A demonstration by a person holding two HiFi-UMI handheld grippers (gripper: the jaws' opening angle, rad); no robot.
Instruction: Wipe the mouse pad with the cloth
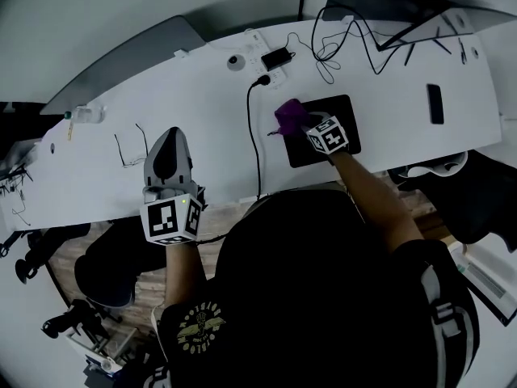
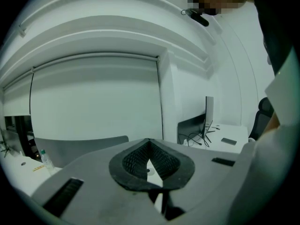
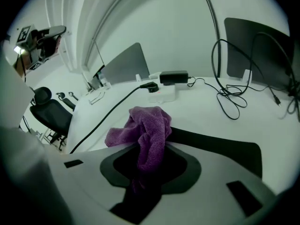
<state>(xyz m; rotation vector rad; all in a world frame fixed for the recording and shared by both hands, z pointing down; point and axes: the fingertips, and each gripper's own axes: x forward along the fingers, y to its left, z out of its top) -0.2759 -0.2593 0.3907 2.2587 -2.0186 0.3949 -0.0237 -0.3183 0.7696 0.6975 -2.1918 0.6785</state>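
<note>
A black mouse pad (image 1: 349,110) lies on the white desk (image 1: 202,111), right of the middle. My right gripper (image 1: 297,122) hovers over the pad's left end, shut on a crumpled purple cloth (image 1: 287,113). In the right gripper view the cloth (image 3: 146,128) bunches out of the jaws and hangs down onto the pad's (image 3: 225,146) left edge. My left gripper (image 1: 168,136) sits apart at the desk's near edge, well left of the pad. Its jaws are shut with nothing between them, and in its own view it (image 2: 149,145) points up at a white wall.
A black cable (image 1: 257,140) runs from a power strip (image 1: 271,67) down across the desk just left of the pad. Glasses (image 1: 128,150) lie left of my left gripper. A dark phone (image 1: 435,103), tangled cords (image 1: 327,55) and monitor bases stand at the far right.
</note>
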